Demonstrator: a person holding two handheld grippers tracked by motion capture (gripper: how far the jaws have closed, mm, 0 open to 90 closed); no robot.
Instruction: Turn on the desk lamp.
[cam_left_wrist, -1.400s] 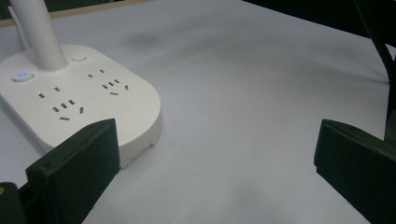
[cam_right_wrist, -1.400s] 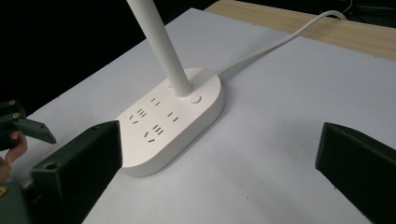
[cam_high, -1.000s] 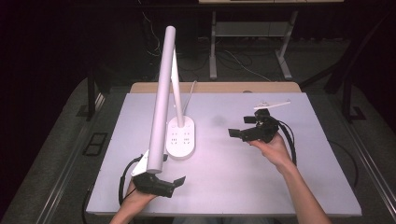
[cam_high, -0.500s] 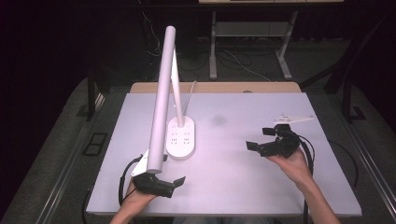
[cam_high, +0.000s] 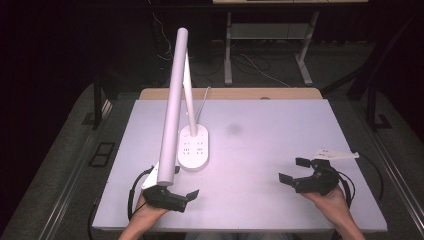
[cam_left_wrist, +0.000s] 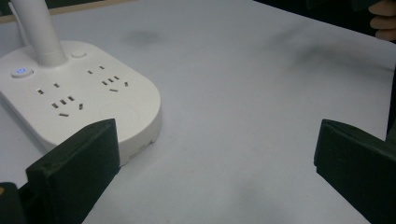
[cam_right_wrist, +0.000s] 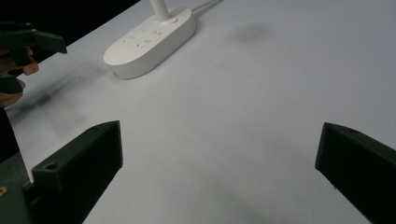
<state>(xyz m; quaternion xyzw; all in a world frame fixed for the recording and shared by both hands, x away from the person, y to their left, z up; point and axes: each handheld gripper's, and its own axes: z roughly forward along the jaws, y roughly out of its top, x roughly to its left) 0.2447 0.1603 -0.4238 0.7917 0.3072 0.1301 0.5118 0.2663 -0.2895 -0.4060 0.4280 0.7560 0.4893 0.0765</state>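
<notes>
Lamp base (cam_high: 193, 149) on table (cam_high: 270, 130), left of centre.

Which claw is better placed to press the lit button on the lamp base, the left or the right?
Probably the left. The left claw sits open just in front of the lamp base, whose lit button shows close in its view. The right claw, also open, is far across the table.

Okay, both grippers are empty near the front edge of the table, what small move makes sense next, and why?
Probably ease the left gripper forward toward the lamp base. Its jaws stand open with nothing between them, and the base with its sockets lies just ahead and to one side in the left gripper view. The right gripper, also open, sits much farther from it on the bare table.
</notes>
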